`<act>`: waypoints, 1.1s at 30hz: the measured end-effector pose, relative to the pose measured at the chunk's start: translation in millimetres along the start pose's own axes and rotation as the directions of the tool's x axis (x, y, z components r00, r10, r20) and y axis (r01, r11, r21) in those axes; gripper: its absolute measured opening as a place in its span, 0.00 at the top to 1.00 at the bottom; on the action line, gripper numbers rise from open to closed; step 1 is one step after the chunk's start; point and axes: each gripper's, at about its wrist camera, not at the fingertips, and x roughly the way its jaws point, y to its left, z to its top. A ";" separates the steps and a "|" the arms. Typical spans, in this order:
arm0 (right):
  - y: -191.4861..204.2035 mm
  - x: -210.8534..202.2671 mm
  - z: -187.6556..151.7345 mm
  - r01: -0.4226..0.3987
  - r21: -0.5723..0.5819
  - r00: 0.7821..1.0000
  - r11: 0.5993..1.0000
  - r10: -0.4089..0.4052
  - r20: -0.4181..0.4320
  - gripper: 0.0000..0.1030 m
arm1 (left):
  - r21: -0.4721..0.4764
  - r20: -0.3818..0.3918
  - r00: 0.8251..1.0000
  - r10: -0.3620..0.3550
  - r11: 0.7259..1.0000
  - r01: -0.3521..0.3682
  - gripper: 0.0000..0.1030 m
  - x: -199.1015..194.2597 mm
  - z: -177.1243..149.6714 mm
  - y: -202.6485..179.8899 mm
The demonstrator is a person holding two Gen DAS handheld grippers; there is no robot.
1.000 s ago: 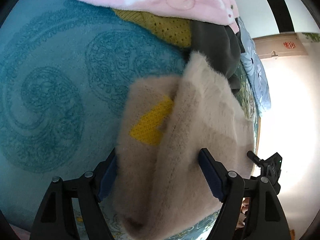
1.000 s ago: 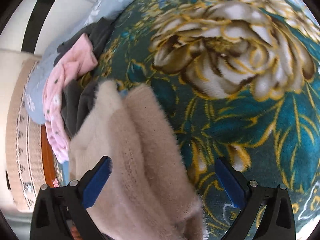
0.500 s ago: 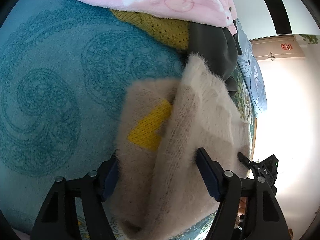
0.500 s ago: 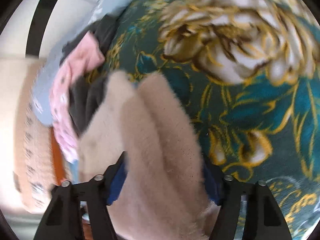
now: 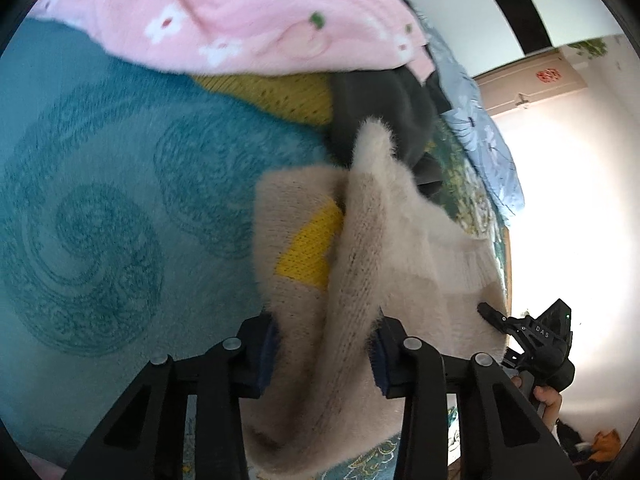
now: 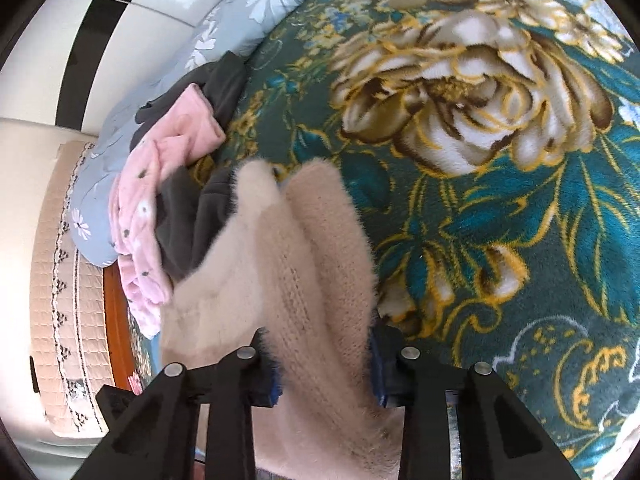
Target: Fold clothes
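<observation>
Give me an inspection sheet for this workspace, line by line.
Surface: bed under a teal flowered blanket; plain teal swirl blanket in the left view.
Job's things: fuzzy beige sweater with yellow patch, bunched up.
Clutter: pink flowered garment, yellow knit, dark grey garment, piled behind the sweater.
Grippers: left gripper and right gripper closing, sweater folds between the jaws.
Cables: nothing seen.
Surroundings: blue flowered quilt, white wall, cream padded headboard.

Lettering "DAS" is read in pale capitals on the black body of the right gripper, seen from the left wrist view. No other legible text is noted.
</observation>
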 end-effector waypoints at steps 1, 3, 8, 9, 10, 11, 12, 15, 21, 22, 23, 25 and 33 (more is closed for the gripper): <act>1.2 -4.4 -2.2 -0.006 0.000 1.000 1.000 0.006 0.004 0.68 | 0.011 0.005 1.000 0.000 1.000 0.000 0.62 -2.9 -1.0 -2.3; 2.8 -13.6 -8.5 -0.018 -0.005 1.000 1.000 0.018 0.010 0.68 | 0.036 0.014 1.000 0.003 0.999 -0.004 0.62 -7.3 2.2 -9.8; 18.6 -31.0 -20.6 -0.040 -0.037 0.999 0.999 0.041 0.028 0.69 | 0.100 0.028 1.000 -0.007 0.995 0.004 0.64 -22.6 14.9 -19.9; 24.3 -34.8 -22.7 -0.045 -0.047 0.998 0.998 0.047 0.032 0.69 | 0.111 0.035 0.999 -0.011 0.994 0.007 0.64 -30.8 13.6 -24.4; 31.5 -39.1 -25.2 -0.052 -0.061 0.998 0.997 0.054 0.037 0.69 | 0.120 0.047 0.999 -0.017 0.993 0.011 0.64 -40.3 12.9 -28.3; 38.8 -43.4 -27.7 -0.058 -0.075 0.997 0.996 0.061 0.042 0.69 | 0.127 0.060 0.998 -0.024 0.992 0.016 0.64 -58.1 10.8 -23.5; 47.2 -47.7 -30.1 -0.066 -0.091 0.996 0.994 0.071 0.047 0.69 | 0.130 0.072 0.997 -0.028 0.991 0.018 0.64 -78.9 6.0 -15.0; 79.0 -58.4 -37.5 -0.101 -0.145 0.992 0.984 0.112 0.066 0.69 | 0.127 0.121 0.992 -0.043 0.991 0.027 0.64 -109.0 13.6 -11.1; 157.4 -67.5 -49.5 -0.176 -0.251 0.977 0.952 0.200 0.073 0.69 | 0.157 0.246 0.967 -0.063 0.987 0.024 0.64 -192.7 26.6 -1.6; 173.6 -67.6 -51.9 -0.189 -0.272 0.974 0.944 0.215 0.070 0.69 | 0.157 0.266 0.962 -0.062 0.987 0.020 0.64 -207.7 29.4 1.5; 190.2 -67.3 -54.0 -0.201 -0.293 0.971 0.935 0.229 0.065 0.69 | 0.159 0.287 0.956 -0.059 0.987 0.013 0.64 -225.0 33.0 4.7; 221.5 -66.3 -59.1 -0.223 -0.330 0.966 0.917 0.254 0.054 0.69 | 0.165 0.333 0.942 -0.050 0.986 -0.006 0.64 -254.8 39.6 10.0; 356.4 -52.2 -92.8 -0.335 -0.451 0.931 0.827 0.365 -0.022 0.69 | 0.156 0.512 0.859 -0.018 0.985 -0.072 0.64 -381.8 51.0 46.9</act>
